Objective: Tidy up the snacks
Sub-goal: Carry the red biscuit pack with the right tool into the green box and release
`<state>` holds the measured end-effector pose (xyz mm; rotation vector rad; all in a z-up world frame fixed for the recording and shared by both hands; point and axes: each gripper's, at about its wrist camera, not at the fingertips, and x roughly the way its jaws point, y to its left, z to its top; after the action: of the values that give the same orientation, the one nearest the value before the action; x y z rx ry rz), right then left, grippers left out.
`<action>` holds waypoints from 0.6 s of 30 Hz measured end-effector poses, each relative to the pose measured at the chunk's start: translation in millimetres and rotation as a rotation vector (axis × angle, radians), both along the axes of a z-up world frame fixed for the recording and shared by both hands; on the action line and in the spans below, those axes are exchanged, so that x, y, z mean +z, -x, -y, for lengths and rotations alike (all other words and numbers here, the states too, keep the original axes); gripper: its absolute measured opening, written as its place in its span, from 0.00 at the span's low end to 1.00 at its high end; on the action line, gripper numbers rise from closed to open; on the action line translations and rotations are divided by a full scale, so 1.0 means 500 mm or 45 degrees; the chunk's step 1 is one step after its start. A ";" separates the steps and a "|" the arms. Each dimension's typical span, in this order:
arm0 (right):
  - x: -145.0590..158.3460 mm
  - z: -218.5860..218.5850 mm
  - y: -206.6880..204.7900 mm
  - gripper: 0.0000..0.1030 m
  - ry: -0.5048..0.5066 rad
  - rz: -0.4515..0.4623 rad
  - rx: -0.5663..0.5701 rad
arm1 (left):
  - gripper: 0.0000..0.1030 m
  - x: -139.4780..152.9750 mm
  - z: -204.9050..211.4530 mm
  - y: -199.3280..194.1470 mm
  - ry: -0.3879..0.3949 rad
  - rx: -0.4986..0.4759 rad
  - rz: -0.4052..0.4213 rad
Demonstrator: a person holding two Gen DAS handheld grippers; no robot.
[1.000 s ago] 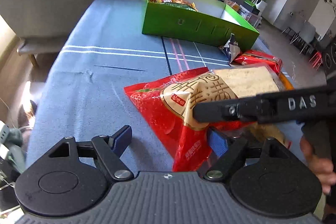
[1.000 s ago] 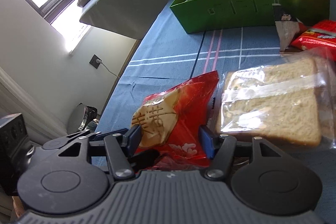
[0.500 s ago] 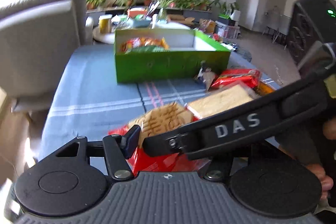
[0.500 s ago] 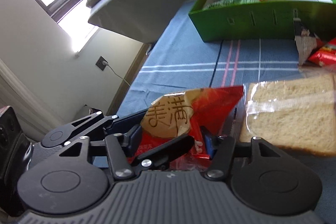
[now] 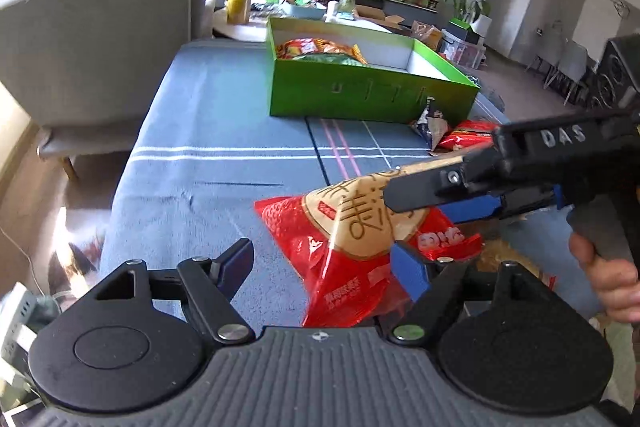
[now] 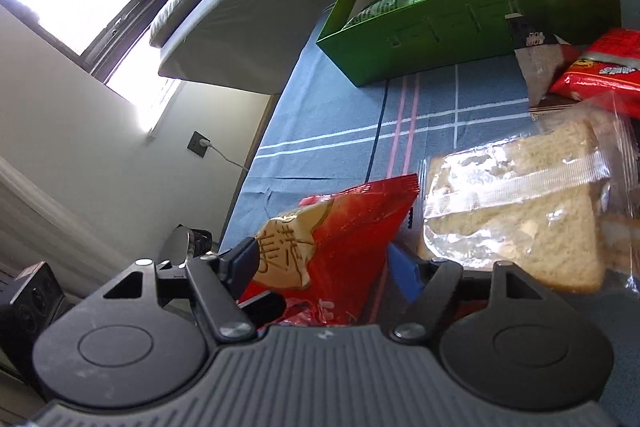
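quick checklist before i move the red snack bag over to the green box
1. Left gripper gripping the red snack bag: not ok; jaws have just been opening, the left finger stands clear of it.
2. Right gripper gripping the bag: cannot tell; jaws have just been opening, the bag sits between them.
3. Grippers clear of each other: not ok; they cross over the bag.
4. Space in the green box: ok; its right part looks bare.
5. Path across the blue tablecloth: ok.
6. Wrapped bread clear of the bag: cannot tell; it lies right beside it.
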<state>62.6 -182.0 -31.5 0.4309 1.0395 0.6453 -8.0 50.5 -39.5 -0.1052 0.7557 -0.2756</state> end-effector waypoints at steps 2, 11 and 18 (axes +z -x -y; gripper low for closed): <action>-0.001 -0.013 -0.002 0.77 0.025 0.000 0.012 | 0.71 -0.009 0.003 -0.015 0.028 -0.011 -0.021; -0.028 -0.089 -0.022 0.90 0.195 0.009 0.055 | 0.86 -0.054 0.015 -0.060 0.160 -0.041 -0.080; -0.017 -0.098 -0.009 0.72 0.227 0.122 0.062 | 0.86 -0.029 0.030 -0.045 0.139 -0.039 0.011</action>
<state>67.1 -132.9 -39.9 0.2177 1.0090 0.6053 14.8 35.3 -53.9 -0.1957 0.7343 -0.3461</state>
